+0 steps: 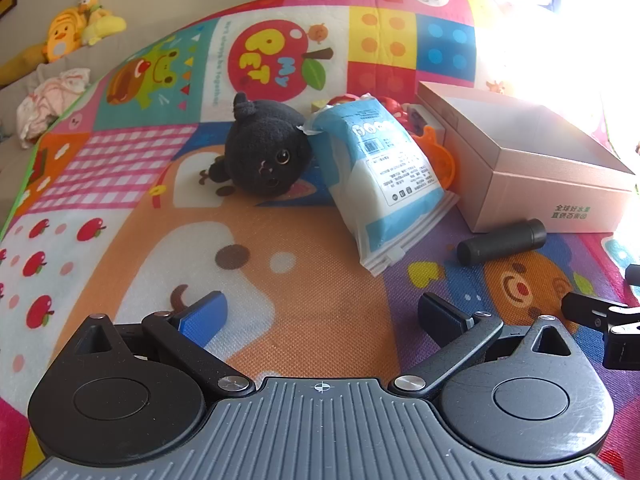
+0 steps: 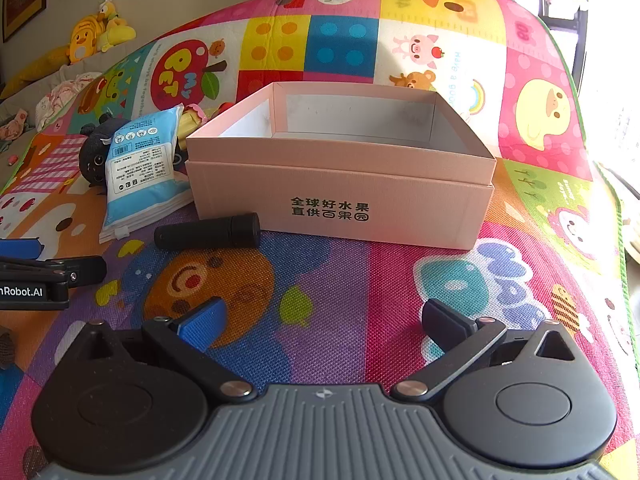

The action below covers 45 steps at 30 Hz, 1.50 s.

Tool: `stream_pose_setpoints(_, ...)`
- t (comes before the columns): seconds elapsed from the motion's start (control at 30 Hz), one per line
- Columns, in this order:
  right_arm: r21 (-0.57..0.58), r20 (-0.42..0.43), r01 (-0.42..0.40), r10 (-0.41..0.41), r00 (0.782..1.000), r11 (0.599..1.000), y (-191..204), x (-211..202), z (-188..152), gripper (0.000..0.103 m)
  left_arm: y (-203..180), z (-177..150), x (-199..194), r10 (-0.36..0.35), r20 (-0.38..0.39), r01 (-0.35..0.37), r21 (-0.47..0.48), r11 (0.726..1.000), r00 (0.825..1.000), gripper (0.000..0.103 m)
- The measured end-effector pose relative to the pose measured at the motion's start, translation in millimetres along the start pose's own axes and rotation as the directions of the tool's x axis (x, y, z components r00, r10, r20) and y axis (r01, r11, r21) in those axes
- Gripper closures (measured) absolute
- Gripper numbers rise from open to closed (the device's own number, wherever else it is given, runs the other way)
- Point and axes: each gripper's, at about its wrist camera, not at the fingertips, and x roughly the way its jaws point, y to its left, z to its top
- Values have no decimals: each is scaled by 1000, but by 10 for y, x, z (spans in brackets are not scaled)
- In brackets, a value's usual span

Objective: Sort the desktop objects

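Ahead of my right fingers (image 2: 322,326), spread wide and empty, sits the open pink cardboard box (image 2: 340,192), nothing inside it. I judge the sorting has not started. Just short of the box lies a black cylindrical tube (image 2: 208,231), the nearest pick; it may roll. My left fingers (image 1: 320,318), also wide and empty, face a blue-and-white plastic packet (image 1: 380,184) leaning on a black plush cat (image 1: 266,152), above the colourful play mat (image 1: 312,320).

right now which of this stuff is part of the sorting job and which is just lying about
Part of the job:
- pink box, open
- black cylinder
- blue and white packet
- black plush toy
- red and orange toys behind the packet

Lying about:
- yellow plush toys
- crumpled cloth
- play mat
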Motion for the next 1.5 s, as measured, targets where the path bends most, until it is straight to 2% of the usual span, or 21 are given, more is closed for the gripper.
stream_pose_setpoints(1.5,-5,0,-2,2,1000,1000,13,14,0,0,-1,1,0,1,3,-1,-4,1000,1000,0)
